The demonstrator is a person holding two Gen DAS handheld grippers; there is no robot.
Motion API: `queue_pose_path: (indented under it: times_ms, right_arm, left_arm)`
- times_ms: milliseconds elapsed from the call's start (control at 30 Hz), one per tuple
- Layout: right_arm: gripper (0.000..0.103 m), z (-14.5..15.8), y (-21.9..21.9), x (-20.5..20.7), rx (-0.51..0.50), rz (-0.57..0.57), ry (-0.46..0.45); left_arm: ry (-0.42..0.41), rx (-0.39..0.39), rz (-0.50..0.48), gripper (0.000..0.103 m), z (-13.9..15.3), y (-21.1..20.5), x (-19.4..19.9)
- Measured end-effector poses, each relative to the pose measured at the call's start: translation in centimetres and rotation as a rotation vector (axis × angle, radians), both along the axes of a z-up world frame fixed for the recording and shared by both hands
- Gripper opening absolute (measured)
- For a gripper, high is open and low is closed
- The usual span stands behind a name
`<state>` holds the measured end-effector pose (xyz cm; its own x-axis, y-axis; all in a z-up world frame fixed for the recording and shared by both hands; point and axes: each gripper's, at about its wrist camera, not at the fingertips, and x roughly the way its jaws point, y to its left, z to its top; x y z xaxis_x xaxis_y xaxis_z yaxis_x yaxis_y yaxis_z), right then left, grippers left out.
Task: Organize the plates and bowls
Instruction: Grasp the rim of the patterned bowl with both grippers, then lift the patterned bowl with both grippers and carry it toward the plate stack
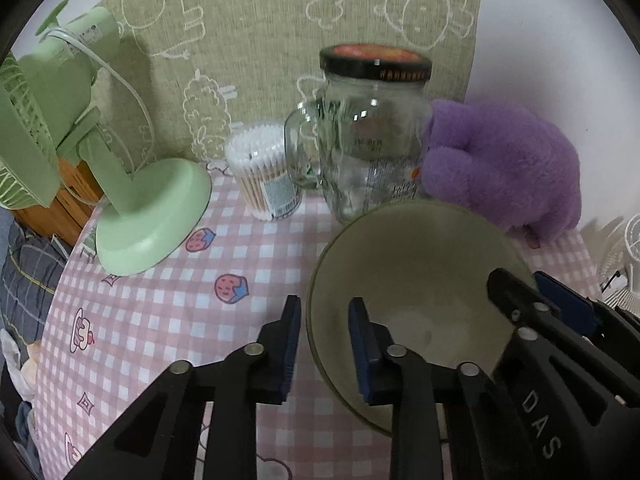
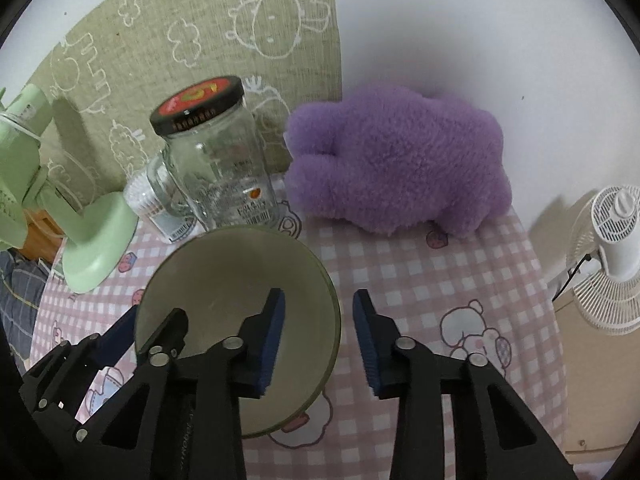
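We see a wide, round bowl (image 1: pixel 420 264), smooth matte olive-green, standing on the table's pink checked cloth (image 1: pixel 160 320) in front of a fluffy purple plush toy (image 1: pixel 500 168) and a clear glass jar (image 1: pixel 372 140) with a black lid. Our left gripper (image 1: pixel 324 308) straddles its left rim and our right gripper (image 2: pixel 318 300) its right rim. Each pair of blue ribbed pads stands apart, a gap showing beside the rim.
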<state>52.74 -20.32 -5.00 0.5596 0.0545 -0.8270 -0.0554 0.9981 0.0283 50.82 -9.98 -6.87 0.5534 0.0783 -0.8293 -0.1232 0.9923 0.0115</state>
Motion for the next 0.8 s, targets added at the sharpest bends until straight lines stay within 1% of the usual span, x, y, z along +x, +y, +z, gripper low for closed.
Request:
queue_pose_path:
  times_ms: [33, 100, 200, 400, 567, 633, 800]
  right_arm:
    - [0.022, -0.2, 0.0, 0.1, -0.003, 0.004, 0.001]
    - [0.019, -0.4, 0.1, 0.1, -0.021, 0.009, -0.005]
    - [0.014, -0.4, 0.0, 0.2, -0.027, 0.005, -0.008]
    - [0.013, -0.3, -0.1, 0.0, -0.028, 0.006, 0.002]
    - [0.013, 0.2, 0.1, -0.2, -0.021, 0.015, 0.017]
    - [0.013, 0.7, 0.1, -0.4, -0.013, 0.011, 0.018]
    - [0.013, 2.4, 0.1, -1.2, -0.008, 0.013, -0.010]
  left_arm:
    - [0.014, 0.001, -0.001, 0.016, -0.2, -0.1, 0.1]
    - [0.026, -0.009, -0.006, 0.013, -0.5, -0.1, 0.2]
    - [0.024, 0.001, 0.003, 0.012, -0.4, -0.2, 0.2]
    - [0.032, 0.010, -0.004, 0.012, -0.3, -0.2, 0.1]
    - [0.035, 0.016, 0.005, 0.012, 0.6, -0.1, -0.4]
    - [0.029, 0.021, 0.006, 0.012, 1.3, -0.1, -0.7]
    - [-0.004, 0.023, 0.007, 0.012, 3.0, 0.0, -1.3]
